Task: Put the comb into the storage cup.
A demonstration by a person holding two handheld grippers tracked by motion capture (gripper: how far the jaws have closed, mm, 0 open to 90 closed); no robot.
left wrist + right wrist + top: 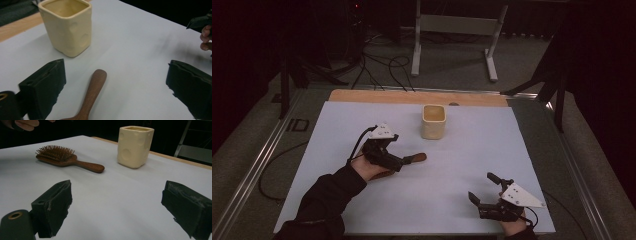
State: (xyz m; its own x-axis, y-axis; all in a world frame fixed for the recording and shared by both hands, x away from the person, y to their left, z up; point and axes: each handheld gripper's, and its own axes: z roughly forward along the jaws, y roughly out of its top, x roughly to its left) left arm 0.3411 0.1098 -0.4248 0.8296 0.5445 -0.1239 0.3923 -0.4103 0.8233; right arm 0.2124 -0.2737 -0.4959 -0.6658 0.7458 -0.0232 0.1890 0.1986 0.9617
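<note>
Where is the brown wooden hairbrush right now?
The brown wooden hairbrush lies flat on the white table sheet, left of centre in the high view, its handle between the left gripper's open jaws and aimed toward the cream square ceramic cup.

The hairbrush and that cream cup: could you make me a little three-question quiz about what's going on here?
1. True or false: the wooden hairbrush lies bristles up on the white table sheet.
2. Which tongs are over the hairbrush handle? A) left tongs B) right tongs
3. Fill in: the cream cup stands ____, its mouth facing up.

Key:
1. True; the bristles point upward in the right gripper view.
2. A; the handle lies between their open jaws, untouched.
3. Upright.
</note>
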